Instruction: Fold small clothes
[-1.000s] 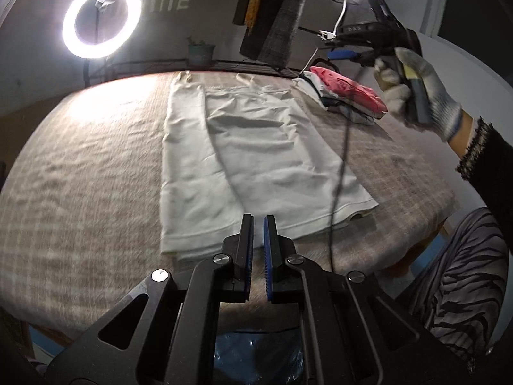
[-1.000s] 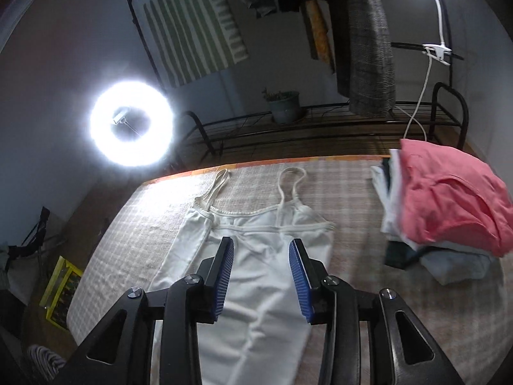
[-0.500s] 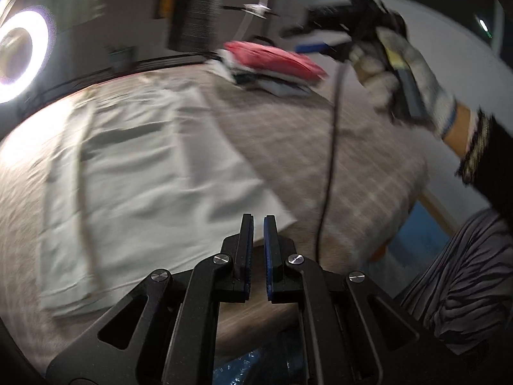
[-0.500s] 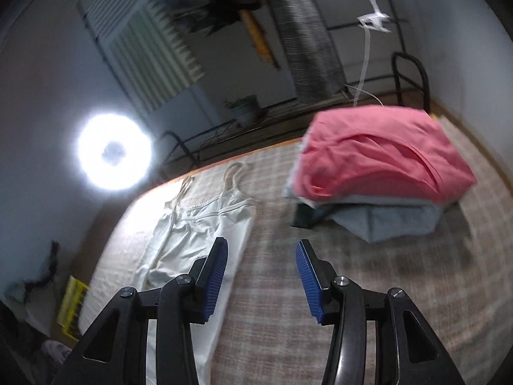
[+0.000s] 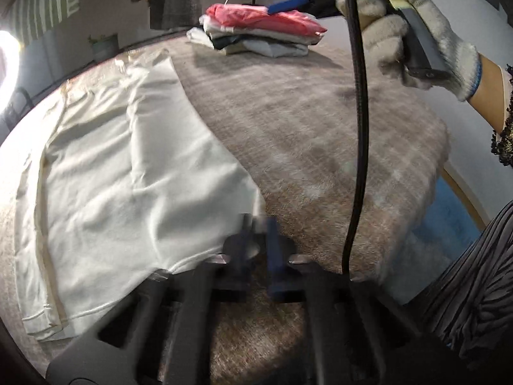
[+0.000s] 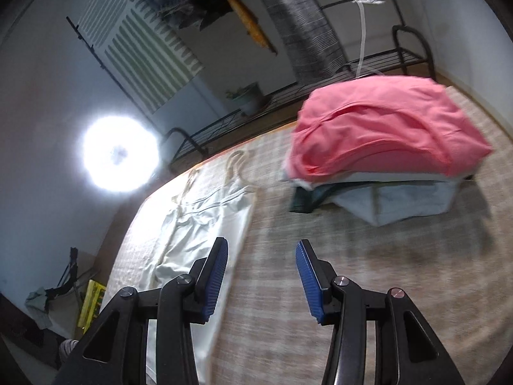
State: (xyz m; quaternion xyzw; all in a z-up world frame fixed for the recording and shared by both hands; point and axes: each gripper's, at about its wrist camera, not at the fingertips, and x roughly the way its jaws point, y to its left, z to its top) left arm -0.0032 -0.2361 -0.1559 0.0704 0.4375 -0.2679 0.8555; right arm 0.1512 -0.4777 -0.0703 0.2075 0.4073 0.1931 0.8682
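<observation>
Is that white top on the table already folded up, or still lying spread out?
Partly folded: the white top lies flat at full length, straps at the far end, but one long side is turned over onto it.

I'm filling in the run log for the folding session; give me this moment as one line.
stage: mid-fold | white camisole: flat, partly folded | left gripper: shut, empty, at hem corner | right gripper: open, empty | folded stack: untouched

A ring light [image 6: 120, 157] glares white from the left in a dim room; fisheye edges bend, and motion blur smears both views.
</observation>
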